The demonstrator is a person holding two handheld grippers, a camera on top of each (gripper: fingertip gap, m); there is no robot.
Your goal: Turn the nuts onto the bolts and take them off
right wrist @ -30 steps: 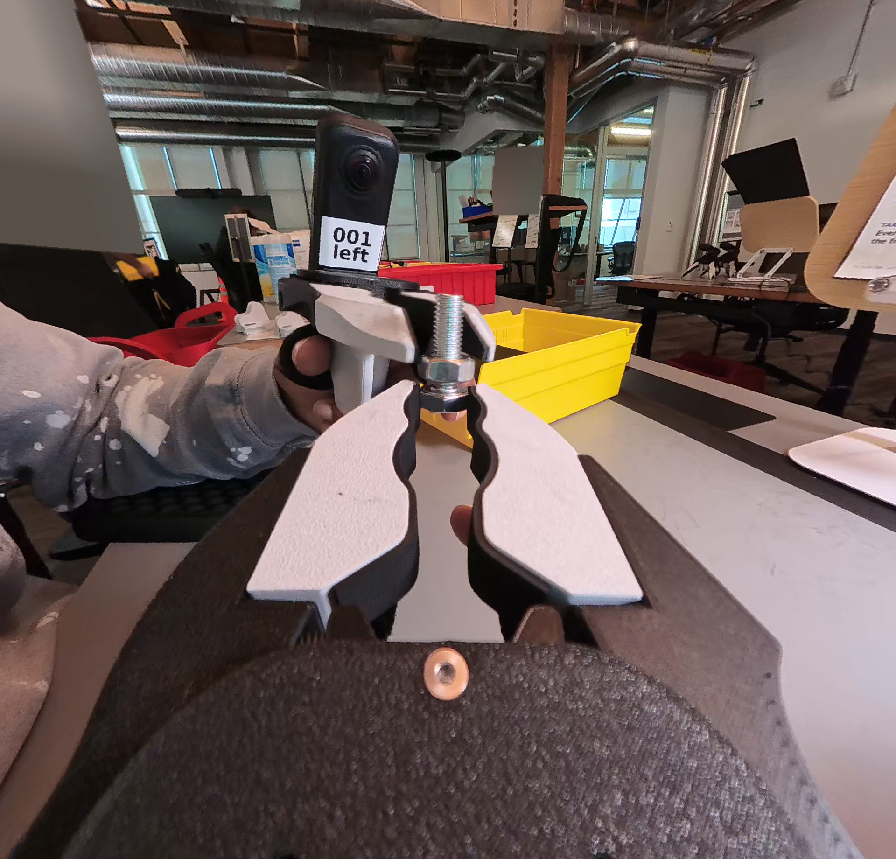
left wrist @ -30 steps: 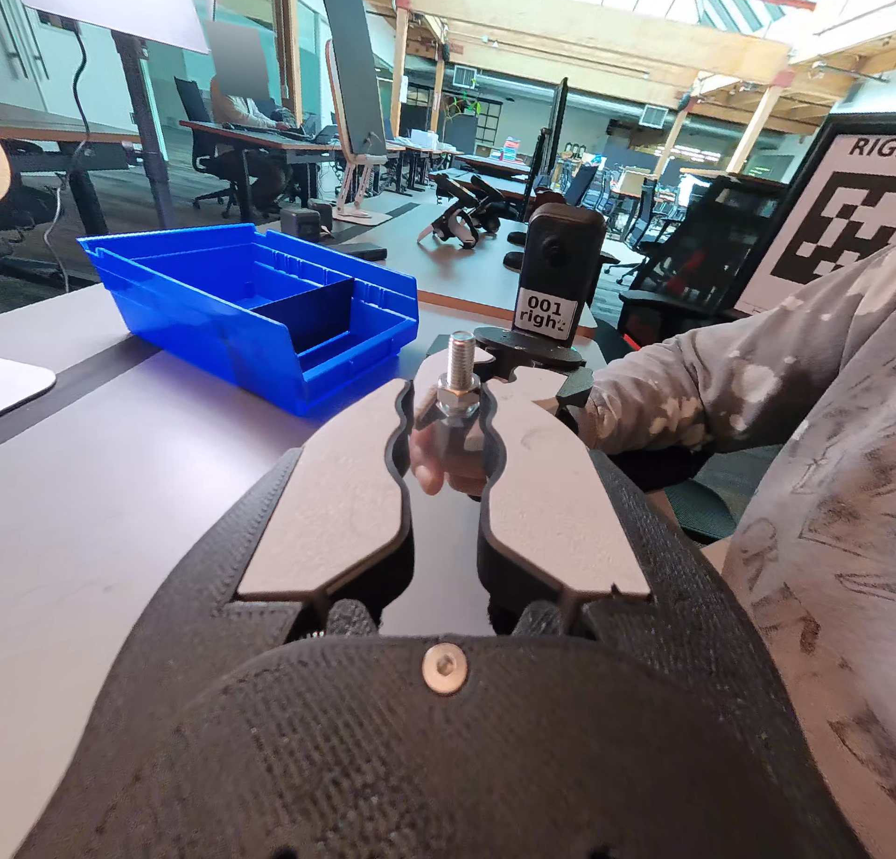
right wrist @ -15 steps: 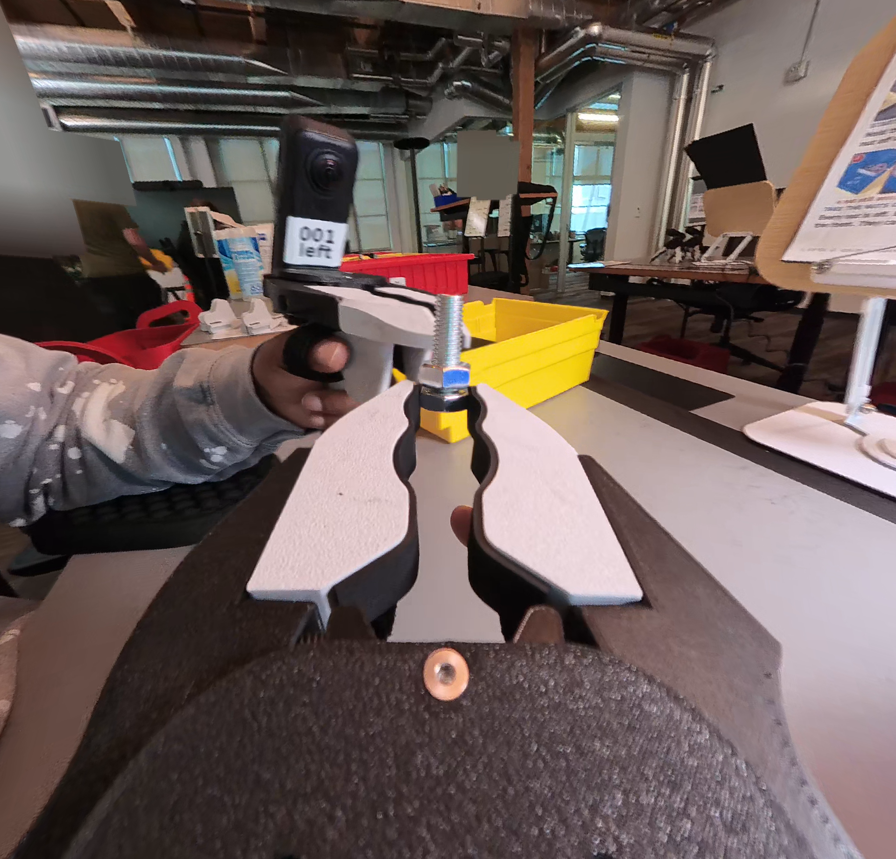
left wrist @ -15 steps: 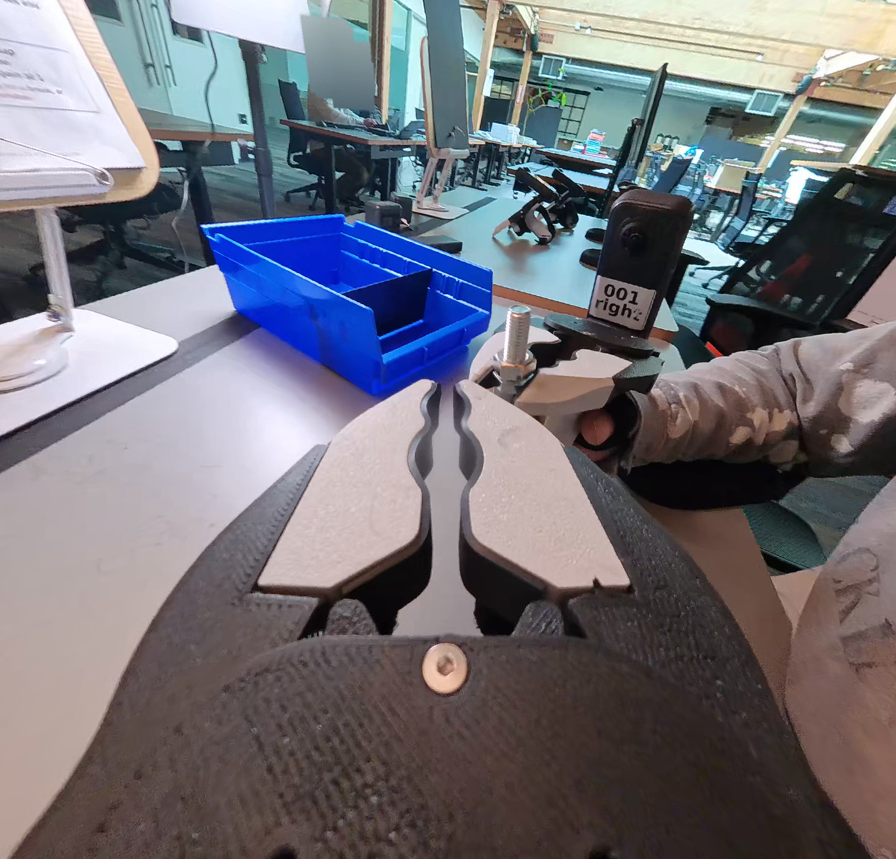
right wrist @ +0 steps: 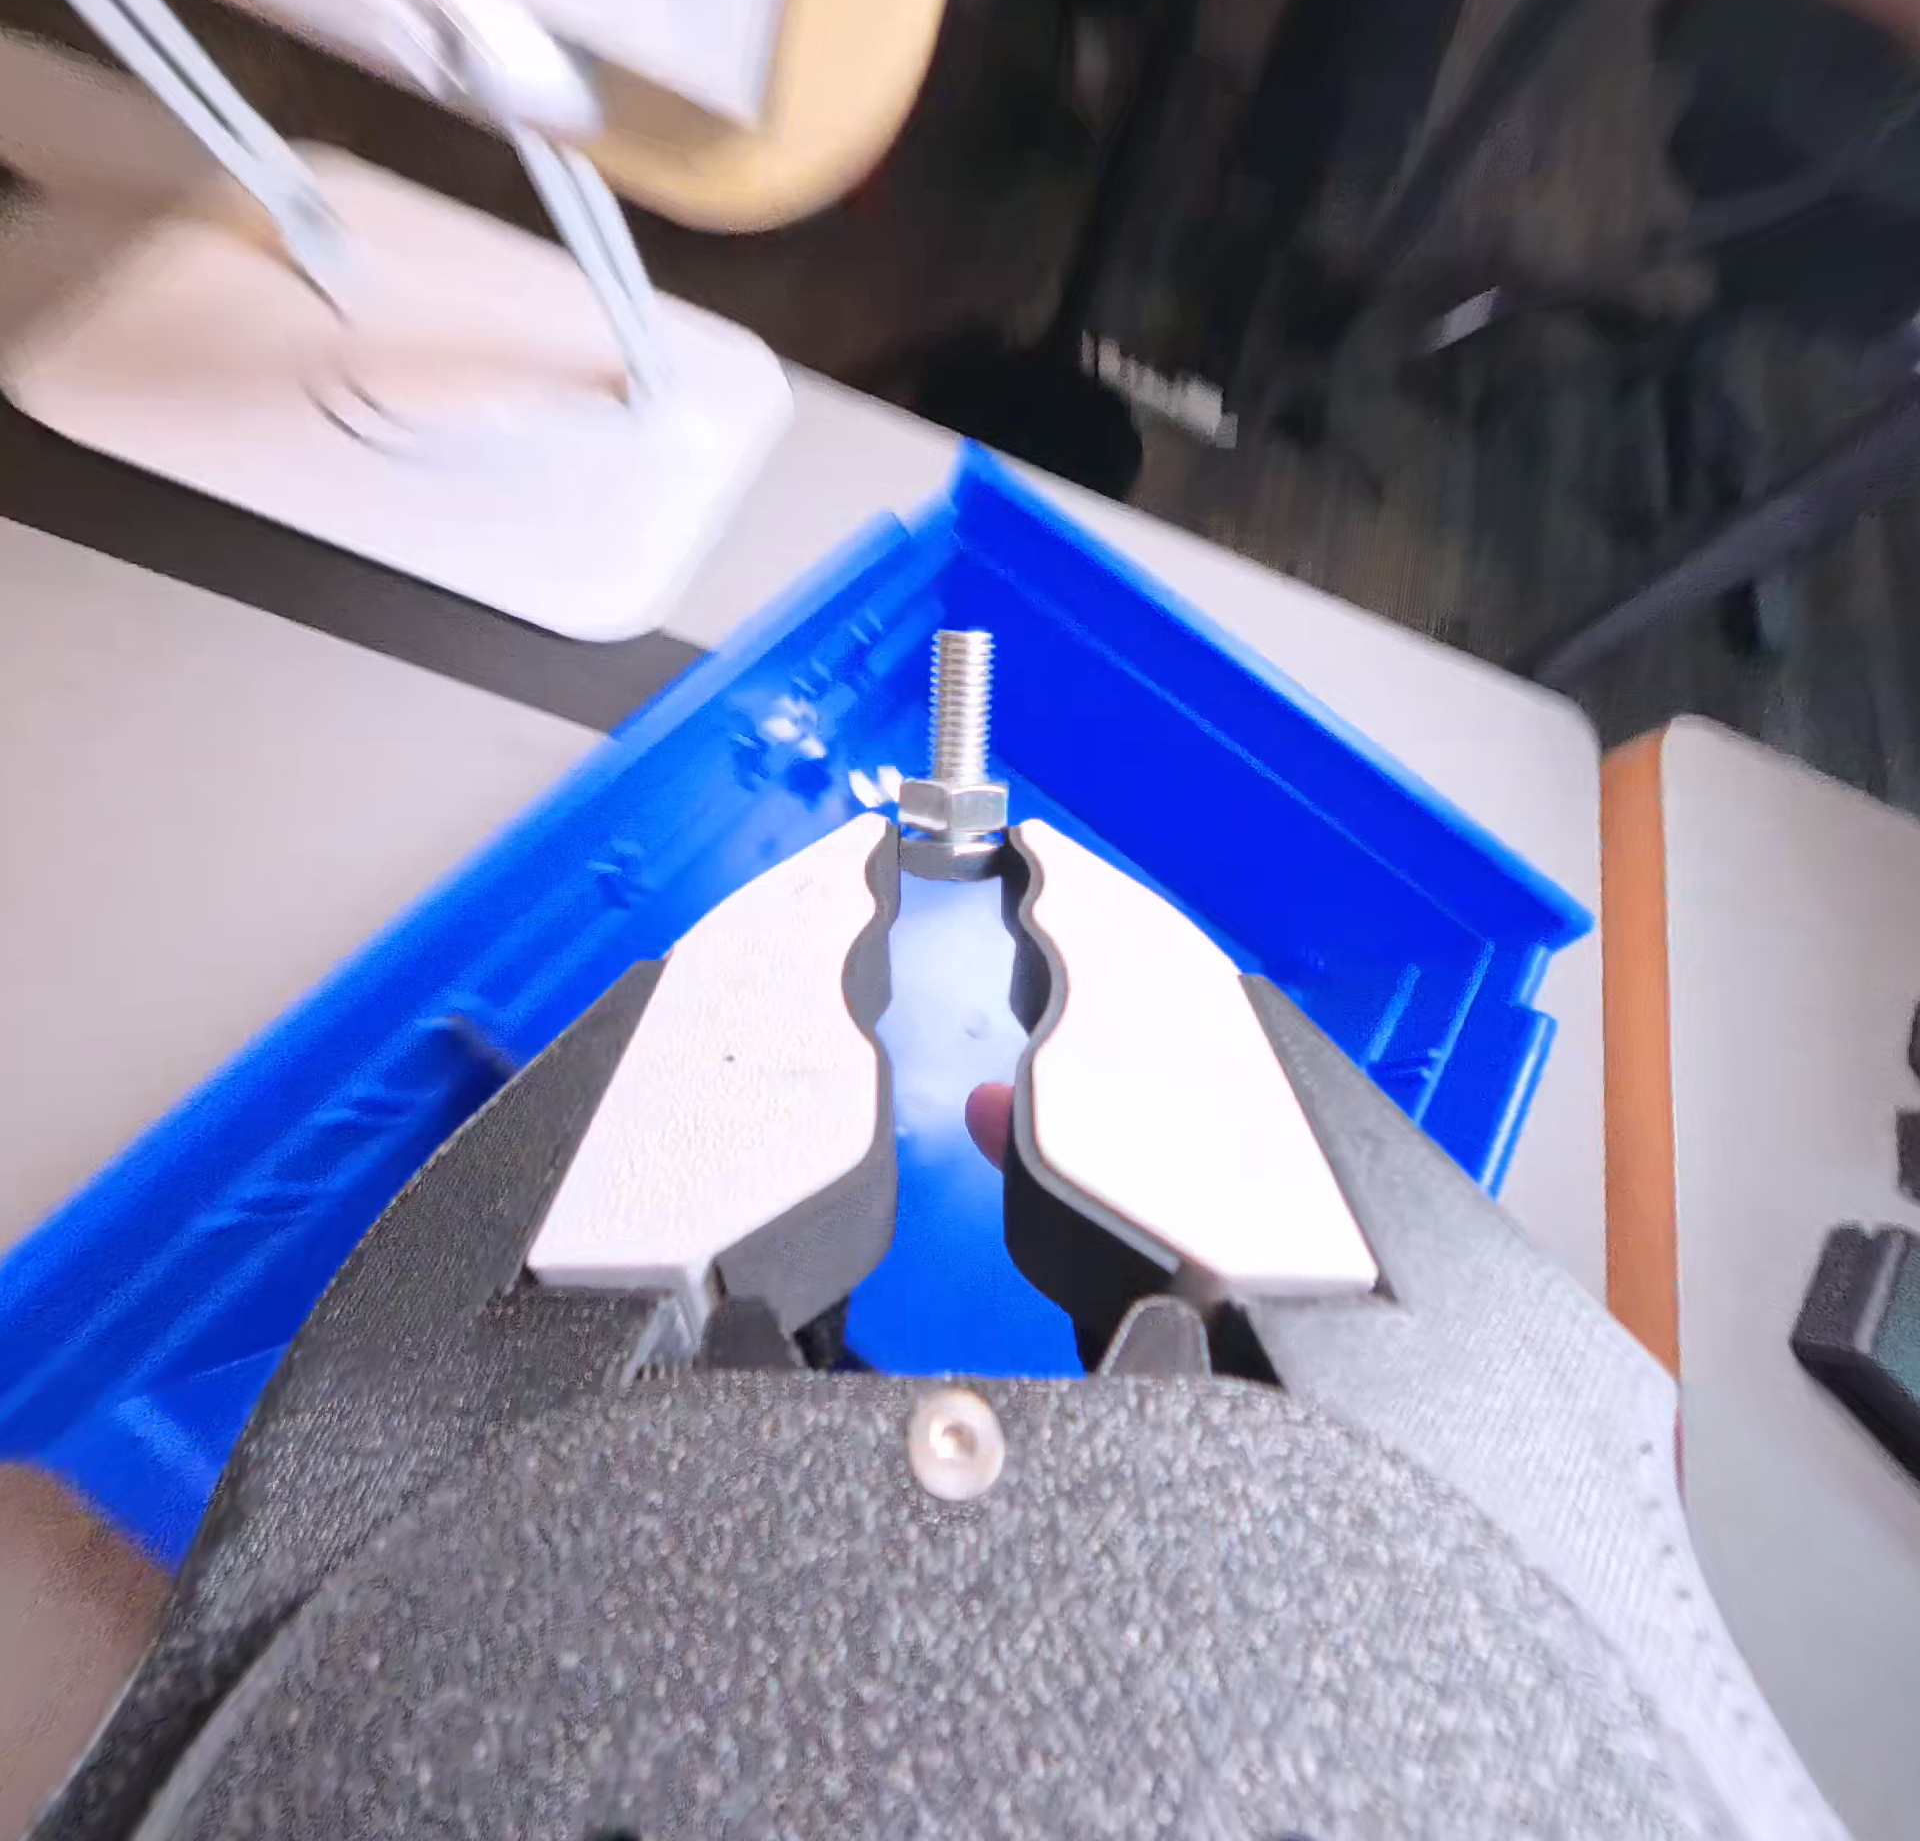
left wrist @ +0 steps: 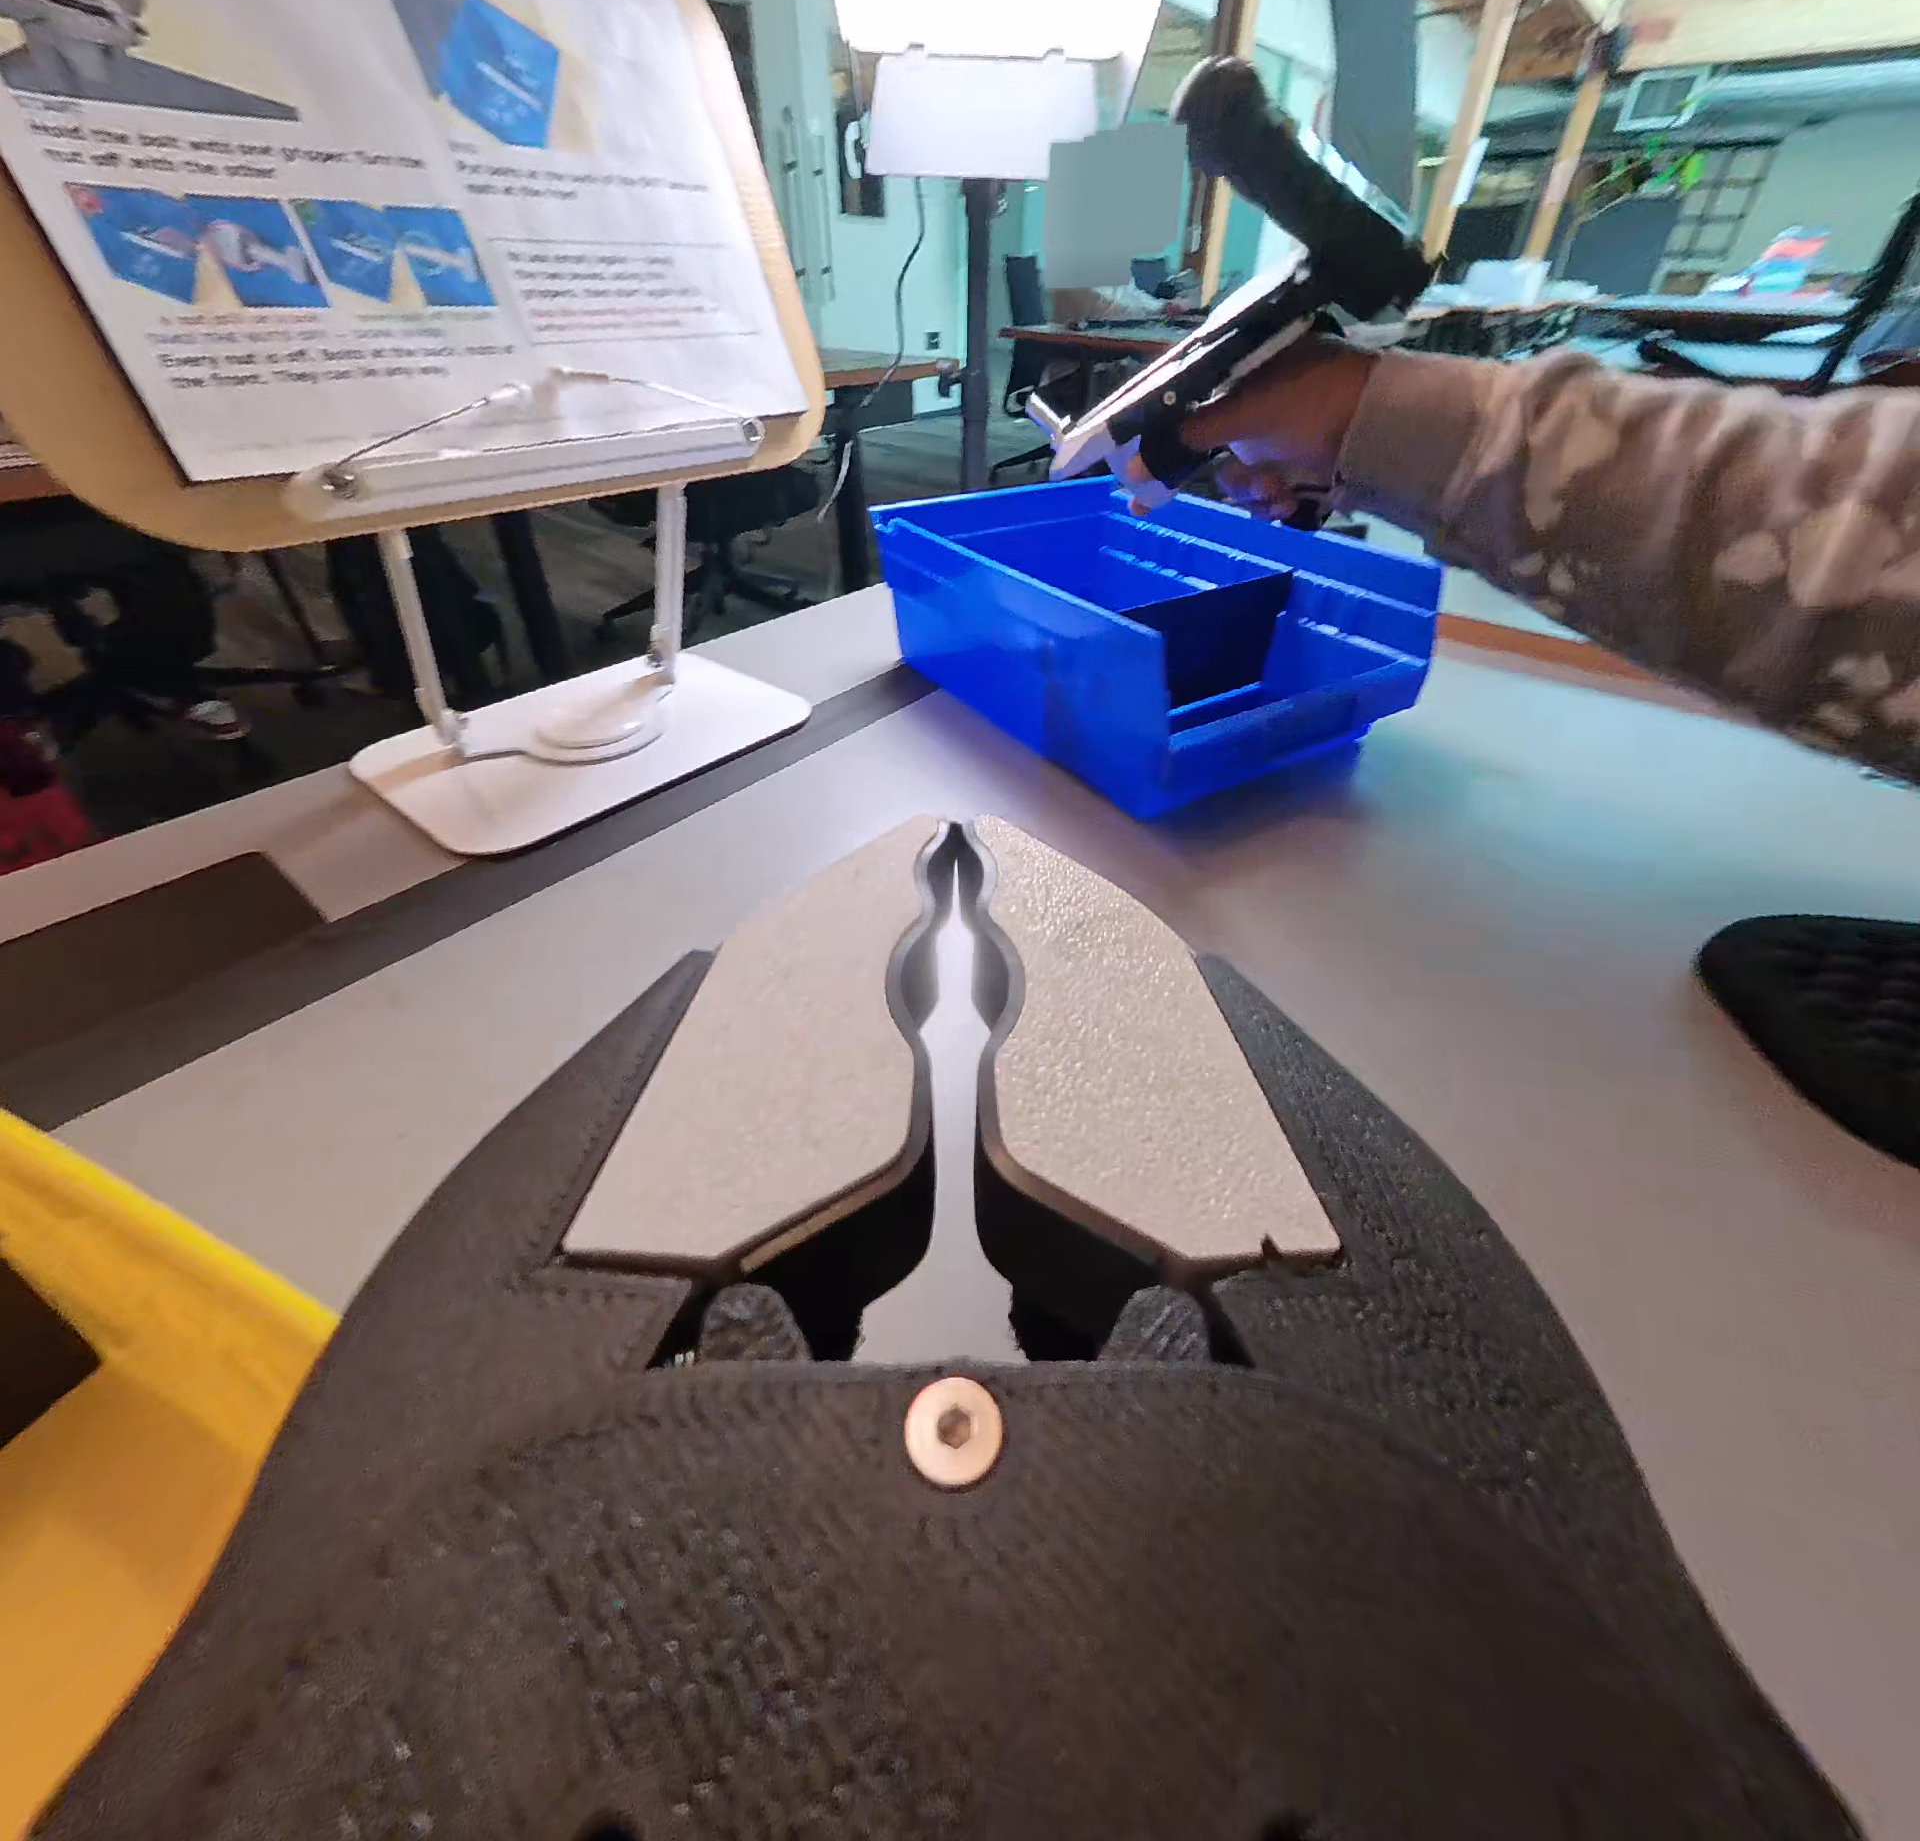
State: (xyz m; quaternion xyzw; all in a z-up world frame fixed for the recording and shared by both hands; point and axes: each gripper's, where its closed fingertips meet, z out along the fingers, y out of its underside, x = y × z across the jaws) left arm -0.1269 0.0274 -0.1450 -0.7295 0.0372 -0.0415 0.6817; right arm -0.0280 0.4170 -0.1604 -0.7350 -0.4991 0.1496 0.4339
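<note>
My right gripper (right wrist: 951, 846) is shut on the head of a silver bolt (right wrist: 961, 705) with a nut (right wrist: 953, 807) threaded down near the head. It holds the bolt over the far corner of the blue bin (right wrist: 1195, 752). In the left wrist view the right gripper (left wrist: 1081, 461) shows tilted down above the blue bin (left wrist: 1039, 638). My left gripper (left wrist: 956, 841) is shut and empty, low over the grey table (left wrist: 1455, 908), its tips touching.
A white document stand (left wrist: 582, 752) with an instruction sheet stands left of the blue bin. A yellow bin (left wrist: 125, 1376) lies at the near left. A black mesh pad (left wrist: 1829, 1012) lies at the right. The table's wood-edged end (right wrist: 1636, 1012) runs right of the bin. About 40 cm separates my left fingertips from my right.
My left gripper let go of the nut, shut and swung left toward the yellow bin. My right gripper carried the bolt with its nut over the blue bin and tilted down.
</note>
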